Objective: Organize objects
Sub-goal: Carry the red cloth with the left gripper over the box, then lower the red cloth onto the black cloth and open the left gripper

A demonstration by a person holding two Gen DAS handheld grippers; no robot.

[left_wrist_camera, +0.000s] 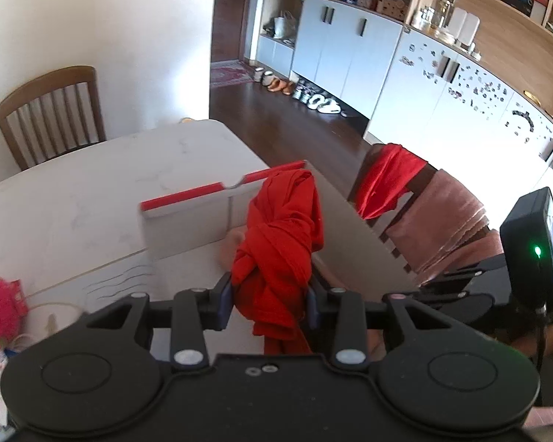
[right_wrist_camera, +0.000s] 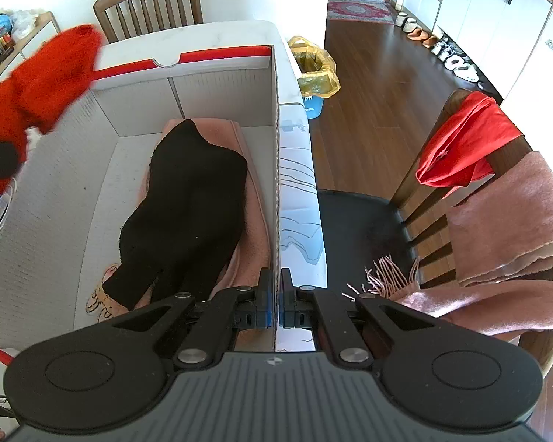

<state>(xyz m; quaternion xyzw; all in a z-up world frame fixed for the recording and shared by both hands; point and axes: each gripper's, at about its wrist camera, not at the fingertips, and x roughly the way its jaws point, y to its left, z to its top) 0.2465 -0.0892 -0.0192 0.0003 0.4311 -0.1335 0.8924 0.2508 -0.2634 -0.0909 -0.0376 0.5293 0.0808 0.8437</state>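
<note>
Black claw [right_wrist_camera: 275, 294] — blue pads, silver screws

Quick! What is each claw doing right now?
Left claw: closed on the red cloth.
Right claw: closed on the box wall.

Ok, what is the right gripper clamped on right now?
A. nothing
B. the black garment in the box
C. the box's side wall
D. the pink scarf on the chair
C: in the right wrist view the right gripper is shut on the thin side wall of the box, while the black garment lies loose inside.
</note>
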